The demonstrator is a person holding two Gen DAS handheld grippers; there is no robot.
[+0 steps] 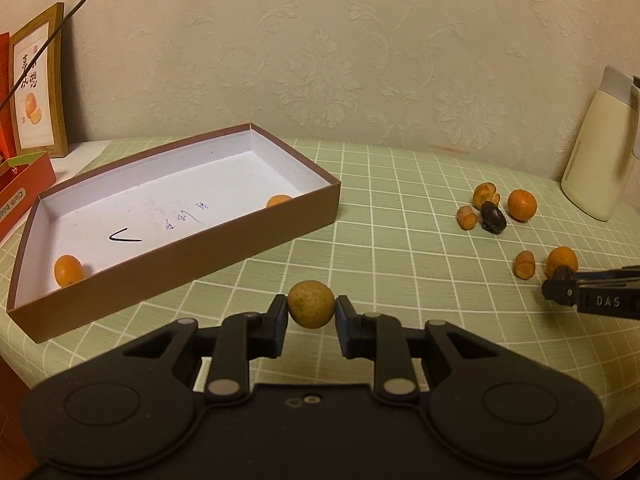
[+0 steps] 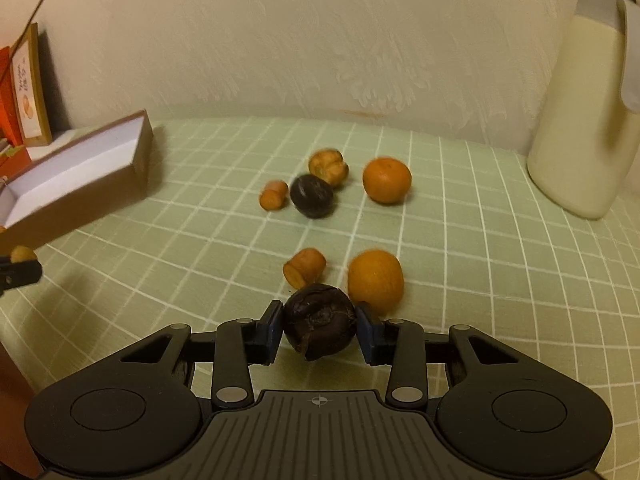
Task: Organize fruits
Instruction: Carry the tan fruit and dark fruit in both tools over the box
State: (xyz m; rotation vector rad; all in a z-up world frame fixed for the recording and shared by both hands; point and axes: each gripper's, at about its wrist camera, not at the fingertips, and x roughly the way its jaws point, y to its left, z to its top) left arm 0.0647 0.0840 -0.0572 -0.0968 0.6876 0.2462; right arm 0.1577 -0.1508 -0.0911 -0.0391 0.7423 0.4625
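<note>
Left wrist view: the left gripper (image 1: 312,312) is clamped on a small yellowish fruit (image 1: 311,304), held above the green checked tablecloth (image 1: 400,208) just in front of the brown box (image 1: 192,256). Two orange fruits (image 1: 68,270) lie inside the box on its white floor, one near each end. From the right wrist view, the right gripper (image 2: 319,326) pinches a dark, wrinkled fruit (image 2: 319,322) between its pads. Behind it on the cloth sit an orange (image 2: 375,280), a cut piece (image 2: 305,267), and farther back another dark fruit (image 2: 312,196) among more orange ones. A cream jug (image 2: 580,120) stands at the right by the wall.
</note>
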